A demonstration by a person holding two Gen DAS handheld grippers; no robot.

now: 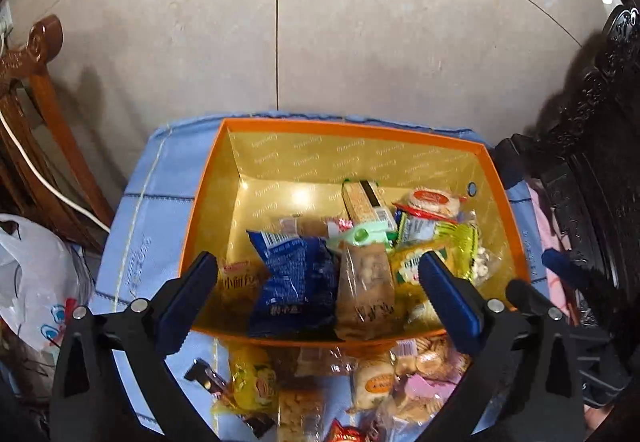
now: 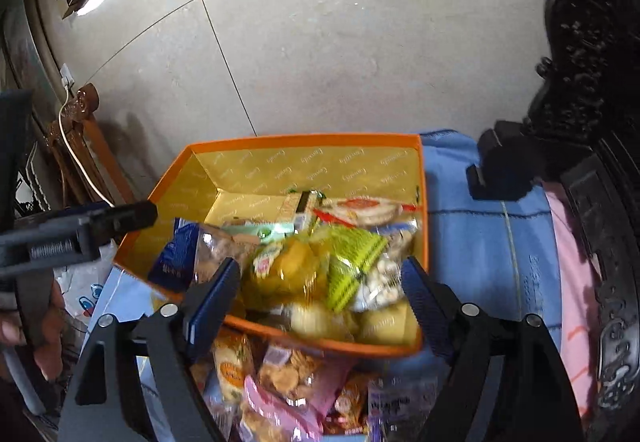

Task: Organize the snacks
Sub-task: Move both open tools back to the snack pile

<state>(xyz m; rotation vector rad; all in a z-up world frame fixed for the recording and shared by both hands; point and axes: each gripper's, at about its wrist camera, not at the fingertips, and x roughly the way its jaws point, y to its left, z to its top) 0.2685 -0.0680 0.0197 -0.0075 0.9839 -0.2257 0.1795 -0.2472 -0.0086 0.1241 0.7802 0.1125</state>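
Left wrist: orange box (image 1: pixel 504 178) holds blue snack packet (image 1: pixel 296 282)

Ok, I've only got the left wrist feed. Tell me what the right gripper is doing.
Observer: The right gripper is open, nothing between its fingers, above the near end of the orange box.
Operator: Report what lies below it outside the box.
Observer: A packet with purple print, on the blue cloth.
Operator: Locate my gripper from there.
Observer: The left gripper reaches in from the left, its tip at the box's left rim.
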